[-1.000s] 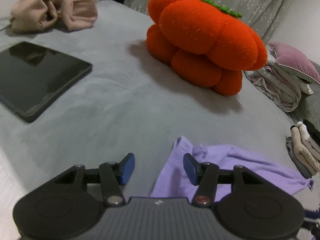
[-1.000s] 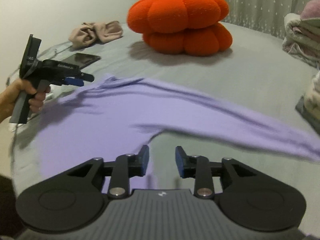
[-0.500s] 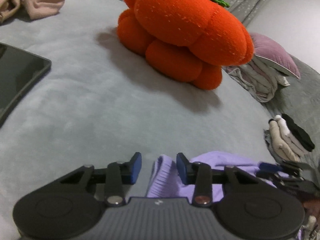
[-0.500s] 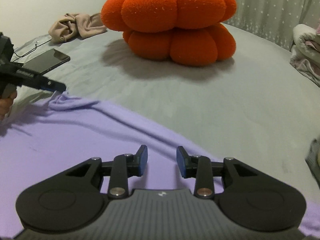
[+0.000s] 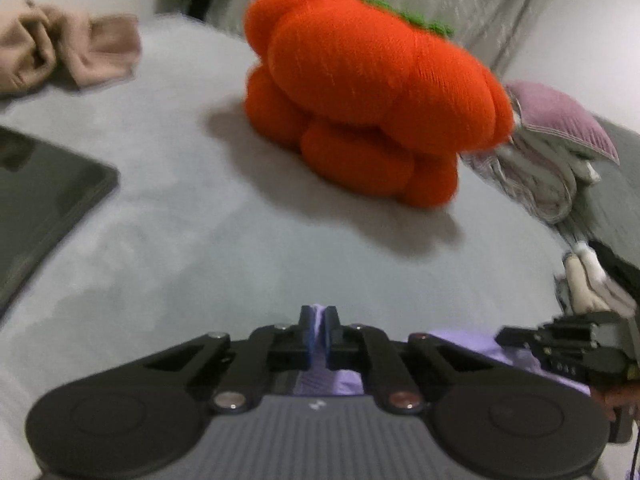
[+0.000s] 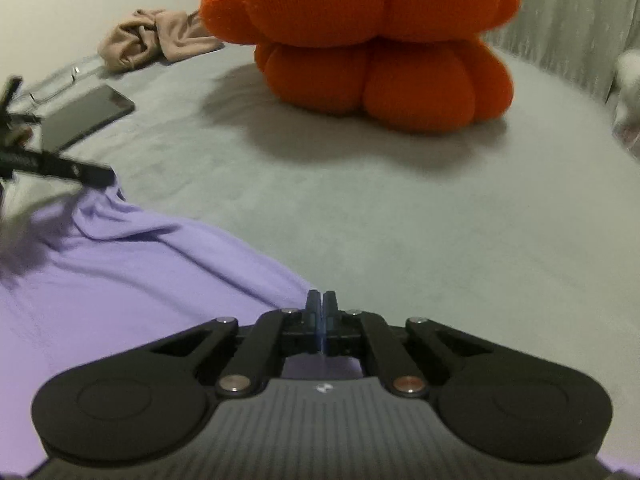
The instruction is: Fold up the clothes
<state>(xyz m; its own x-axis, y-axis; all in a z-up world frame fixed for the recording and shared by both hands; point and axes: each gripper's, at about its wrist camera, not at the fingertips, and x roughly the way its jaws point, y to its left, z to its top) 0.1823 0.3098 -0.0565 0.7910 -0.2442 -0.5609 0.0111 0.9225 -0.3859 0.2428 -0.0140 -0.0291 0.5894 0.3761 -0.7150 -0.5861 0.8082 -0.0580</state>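
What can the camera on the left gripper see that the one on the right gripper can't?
Only the left wrist view shows the stack of folded laundry topped by a mauve piece right of the pumpkin, another pile of folded clothes at the right edge, and the pumpkin's green stalk.

Only the right wrist view shows the lilac garment spread wide, and a clear object, too blurred to name, by the tablet.

Both show the orange pumpkin cushion, the beige crumpled cloth, the dark tablet, the grey bedcover, and both grippers, the left and the right, pinching lilac fabric.
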